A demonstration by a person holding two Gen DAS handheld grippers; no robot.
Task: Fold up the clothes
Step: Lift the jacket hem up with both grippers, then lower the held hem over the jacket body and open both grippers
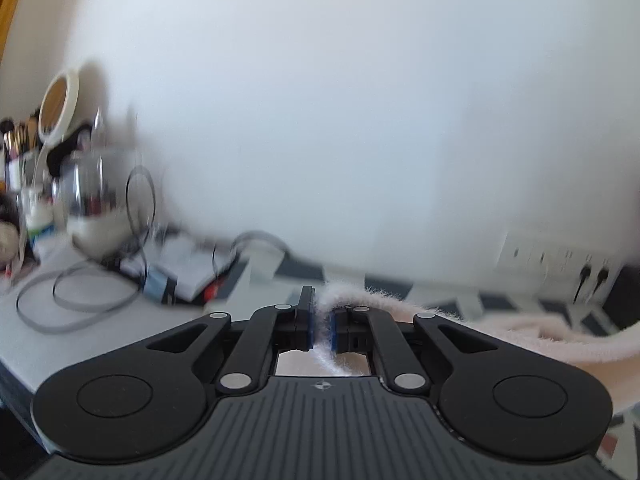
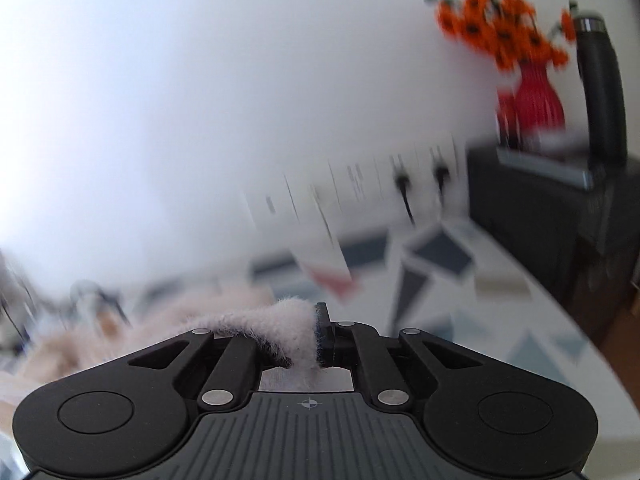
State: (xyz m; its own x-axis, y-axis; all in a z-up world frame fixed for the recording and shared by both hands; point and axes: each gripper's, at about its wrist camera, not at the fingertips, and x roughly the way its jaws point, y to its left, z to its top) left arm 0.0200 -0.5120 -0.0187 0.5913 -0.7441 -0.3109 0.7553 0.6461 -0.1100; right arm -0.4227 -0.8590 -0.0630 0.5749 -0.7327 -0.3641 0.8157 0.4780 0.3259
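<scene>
A fluffy pale pink garment [image 1: 532,336] hangs between both grippers above the table. In the left wrist view my left gripper [image 1: 321,326] is shut on an edge of it, and the fabric trails off to the right. In the right wrist view my right gripper [image 2: 308,336] is shut on another edge of the pink garment [image 2: 256,328], which drapes over the left finger and runs down to the left. Both views are blurred.
A patterned tablecloth [image 2: 440,256] with blue and grey shapes covers the table. Cables [image 1: 76,300], a shiny kettle [image 1: 96,200] and a round mirror [image 1: 58,104] crowd the left. Wall sockets [image 1: 560,260] sit behind. A red vase of orange flowers [image 2: 528,100] and a dark bottle [image 2: 600,92] stand on a dark cabinet at right.
</scene>
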